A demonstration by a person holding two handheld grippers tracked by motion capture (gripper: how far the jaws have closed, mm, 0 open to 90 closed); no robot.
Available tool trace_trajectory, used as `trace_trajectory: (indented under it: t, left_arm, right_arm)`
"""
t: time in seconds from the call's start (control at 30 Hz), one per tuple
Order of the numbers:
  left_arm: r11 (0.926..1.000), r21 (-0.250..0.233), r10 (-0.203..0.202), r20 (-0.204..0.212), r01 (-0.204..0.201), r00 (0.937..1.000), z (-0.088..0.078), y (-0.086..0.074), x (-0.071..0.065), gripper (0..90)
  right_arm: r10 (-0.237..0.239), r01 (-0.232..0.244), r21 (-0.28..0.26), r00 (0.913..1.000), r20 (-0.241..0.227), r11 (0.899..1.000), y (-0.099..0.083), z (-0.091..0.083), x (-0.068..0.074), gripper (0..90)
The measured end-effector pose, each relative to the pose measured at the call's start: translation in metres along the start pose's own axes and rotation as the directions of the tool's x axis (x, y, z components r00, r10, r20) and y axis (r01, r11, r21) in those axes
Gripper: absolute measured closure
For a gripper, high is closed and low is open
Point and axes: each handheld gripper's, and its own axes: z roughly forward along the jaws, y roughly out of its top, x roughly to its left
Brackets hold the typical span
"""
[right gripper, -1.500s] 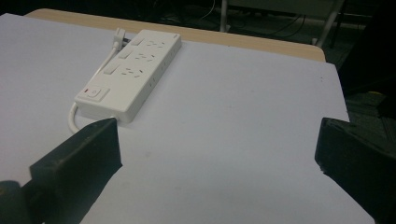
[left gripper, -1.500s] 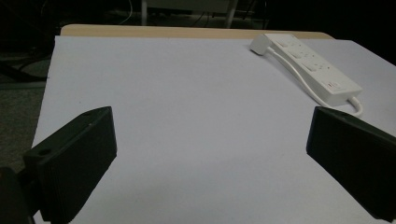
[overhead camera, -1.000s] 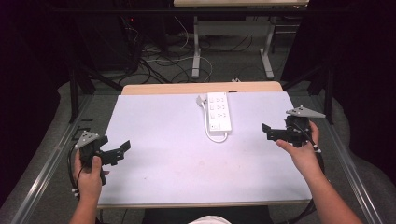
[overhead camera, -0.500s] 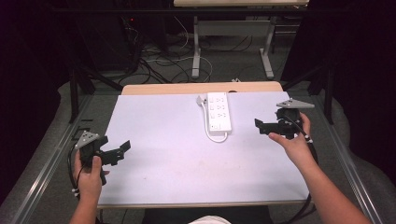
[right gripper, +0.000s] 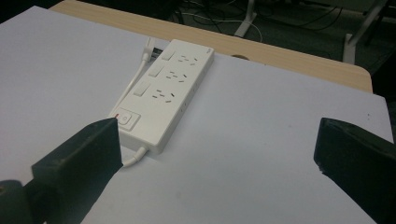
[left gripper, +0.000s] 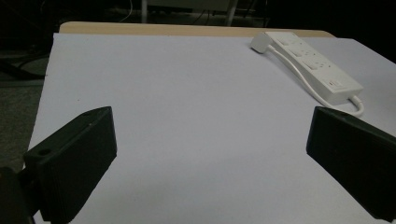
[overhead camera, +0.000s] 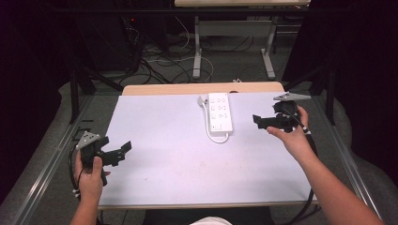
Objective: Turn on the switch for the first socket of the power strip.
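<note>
A white power strip (overhead camera: 220, 111) lies flat at the back middle of the white-covered table (overhead camera: 178, 159), its cord (overhead camera: 218, 138) looped at the near end and its plug (overhead camera: 202, 100) beside the far end. My right gripper (overhead camera: 259, 122) hovers open just right of the strip, pointing left at it. In the right gripper view the power strip (right gripper: 168, 88) lies ahead and left of the wide-apart jaws, its red switch (right gripper: 123, 117) nearest. My left gripper (overhead camera: 121, 152) is held open at the table's front left. In its view the power strip (left gripper: 313, 65) lies far off to the right.
A bare wooden strip (overhead camera: 187, 88) runs along the table's back edge. Metal rails (overhead camera: 51, 159) flank the table on both sides. Beyond the table, cables (overhead camera: 155, 61) and the legs of another desk (overhead camera: 197, 47) stand on the floor.
My right gripper has moved left and a little away from the person, closer to the power strip. The left gripper has stayed where it was.
</note>
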Motion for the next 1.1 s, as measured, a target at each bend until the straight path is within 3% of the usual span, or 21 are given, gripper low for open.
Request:
trace_trajectory:
  t: [0.8,1.1]
  left_arm:
    - [1.0000,0.006,0.001,0.004,-0.001,1.0000,0.001,0.000,0.000,1.6]
    - [1.0000,0.007,0.002,0.003,-0.002,1.0000,0.001,0.000,0.000,1.6]
  right_arm:
    - [-0.039,0.039,0.067,0.9992,-0.004,0.997,0.031,0.019,0.008,0.9]
    - [-0.069,0.069,0.087,0.9976,-0.004,0.994,0.042,0.029,0.017,1.0]
